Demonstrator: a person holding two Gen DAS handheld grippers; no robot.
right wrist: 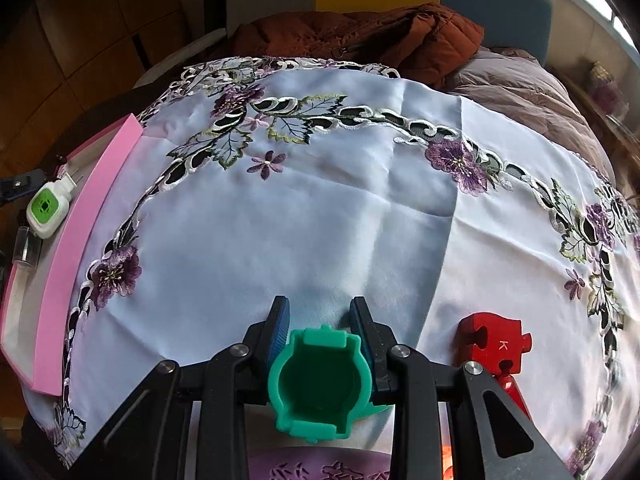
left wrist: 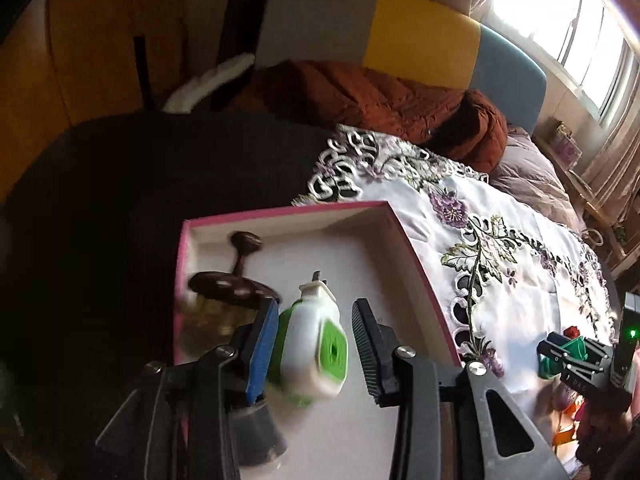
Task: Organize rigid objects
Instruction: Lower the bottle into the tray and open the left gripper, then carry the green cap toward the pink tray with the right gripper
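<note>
Presently, relative to the pink-rimmed box (left wrist: 412,264): left gripper (left wrist: 316,340) above its floor, fingers spread, not gripping the white-and-green plug-in device (left wrist: 316,344) blurred between them; a dark wooden stand (left wrist: 236,280) lies toward its far-left corner. Right gripper (right wrist: 320,332), well to its right over the embroidered tablecloth (right wrist: 320,200), clenches a teal plastic ring (right wrist: 320,384), a red puzzle piece (right wrist: 496,344) just beside.

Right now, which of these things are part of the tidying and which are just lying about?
Part of the job:
- pink box
- white and green plug-in device
- dark wooden piece
- teal plastic part
- red puzzle piece

Just lying about:
- embroidered tablecloth
- rust-brown jacket
- grey bedding
</note>
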